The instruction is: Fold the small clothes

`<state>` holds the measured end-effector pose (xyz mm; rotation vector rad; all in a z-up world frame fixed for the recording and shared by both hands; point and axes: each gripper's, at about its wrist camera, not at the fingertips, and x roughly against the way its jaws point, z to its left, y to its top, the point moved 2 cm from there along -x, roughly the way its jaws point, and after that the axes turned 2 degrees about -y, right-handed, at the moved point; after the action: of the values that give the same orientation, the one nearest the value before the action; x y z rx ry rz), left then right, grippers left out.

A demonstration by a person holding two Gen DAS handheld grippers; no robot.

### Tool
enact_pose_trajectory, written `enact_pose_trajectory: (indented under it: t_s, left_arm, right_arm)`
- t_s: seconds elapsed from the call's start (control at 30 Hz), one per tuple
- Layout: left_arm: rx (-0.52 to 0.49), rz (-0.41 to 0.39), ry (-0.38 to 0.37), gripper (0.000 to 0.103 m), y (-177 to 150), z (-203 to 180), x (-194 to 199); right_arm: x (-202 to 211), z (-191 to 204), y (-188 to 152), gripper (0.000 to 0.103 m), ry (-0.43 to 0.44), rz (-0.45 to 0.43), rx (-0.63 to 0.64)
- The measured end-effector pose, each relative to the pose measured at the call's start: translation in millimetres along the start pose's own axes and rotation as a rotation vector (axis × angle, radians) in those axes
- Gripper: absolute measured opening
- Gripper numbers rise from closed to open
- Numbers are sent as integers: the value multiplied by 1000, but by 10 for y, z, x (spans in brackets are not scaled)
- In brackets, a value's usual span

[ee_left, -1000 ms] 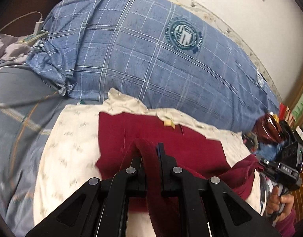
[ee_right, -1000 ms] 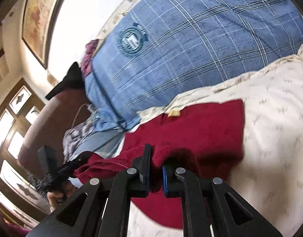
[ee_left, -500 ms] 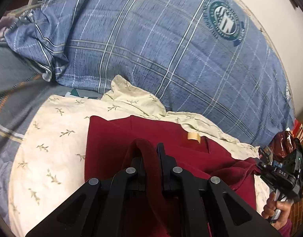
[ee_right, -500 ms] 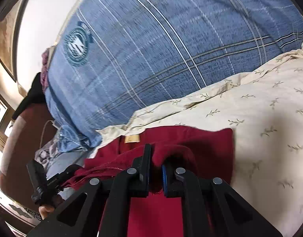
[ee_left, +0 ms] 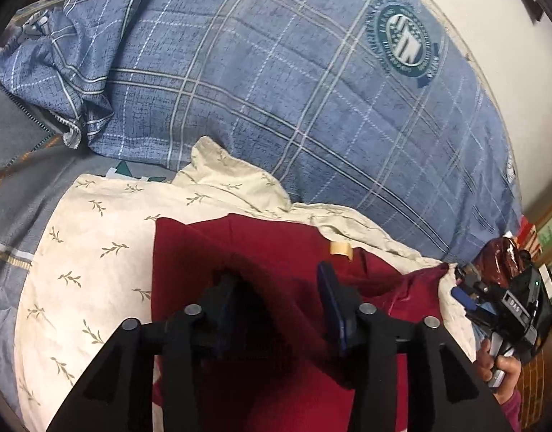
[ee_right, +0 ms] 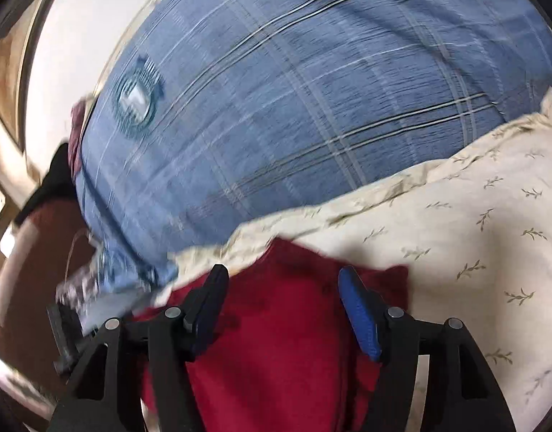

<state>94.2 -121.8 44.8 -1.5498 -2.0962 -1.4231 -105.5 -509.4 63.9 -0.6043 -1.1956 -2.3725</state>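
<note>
Gaping left gripper (ee_left: 276, 298), right gripper (ee_right: 286, 298); jaws just opened above red garment (ee_left: 261, 252)

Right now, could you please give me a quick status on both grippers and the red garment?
Left gripper and right gripper open, jaws just opened, nothing pinched. Red garment released, lying folded on the cream pillow. Nothing in the way.

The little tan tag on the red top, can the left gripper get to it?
Probably yes. The tan tag lies uncovered on the red top, just beyond the open left gripper, whose jaws have just been opening, with nothing in between.
</note>
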Motion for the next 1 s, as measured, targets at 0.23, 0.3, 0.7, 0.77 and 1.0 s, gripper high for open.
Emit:
enact_pose_trajectory:
  t_s: [0.23, 0.3, 0.7, 0.77, 1.0]
  left_arm:
    - [-12, -129, 76, 84, 9, 80, 236]
    - [37, -118, 56, 84, 42, 182, 277]
    - [20, -33, 155, 84, -330, 176, 654]
    - [12, -21, 143, 84, -424, 159, 646]
    - [-67, 49, 204, 82, -518, 170, 411]
  right_arm:
    - [-630, 171, -128, 57, -146, 117, 143]
    - [-866, 121, -137, 55, -232, 153, 173]
    - [-954, 1250, -273, 59, -61, 153, 299]
    - [-1164, 1529, -374, 58, -58, 172, 364]
    - [-1979, 1728, -650, 61, -150, 267, 402]
